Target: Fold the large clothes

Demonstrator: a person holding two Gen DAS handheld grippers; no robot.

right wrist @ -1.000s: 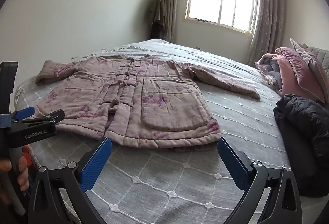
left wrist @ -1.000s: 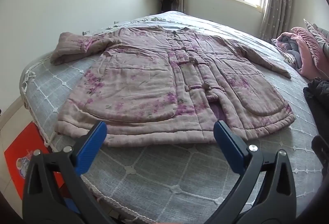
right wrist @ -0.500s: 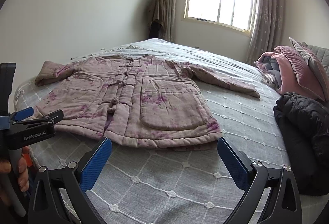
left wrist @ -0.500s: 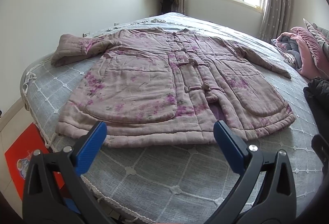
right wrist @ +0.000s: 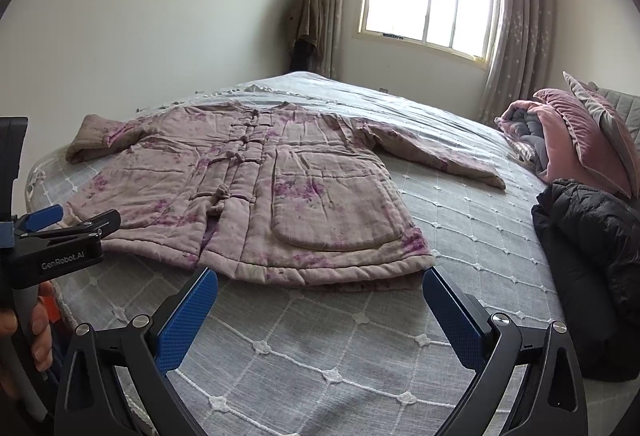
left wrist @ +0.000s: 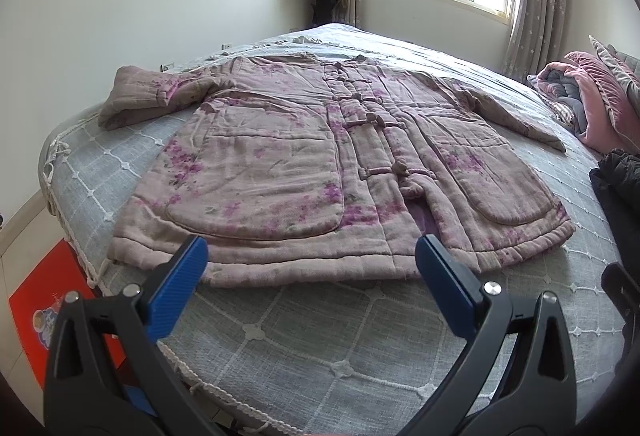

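A padded floral jacket (left wrist: 280,164) in dusty pink with purple flowers lies flat and buttoned, front up, on the grey quilted bed (left wrist: 320,336). Both sleeves are spread out sideways. It also shows in the right wrist view (right wrist: 260,196). My left gripper (left wrist: 312,268) is open and empty, just short of the jacket's near hem at the left-middle. My right gripper (right wrist: 320,296) is open and empty, just short of the hem at its right part. The left gripper also shows from the side in the right wrist view (right wrist: 68,224).
A black puffy coat (right wrist: 592,256) lies on the bed at the right. Pink and grey pillows and blankets (right wrist: 568,140) are piled behind it. A red box (left wrist: 44,312) sits on the floor left of the bed. A wall runs along the left; a window is at the back.
Both grippers have crept slightly closer to the jacket's near hem. The jacket has not moved.
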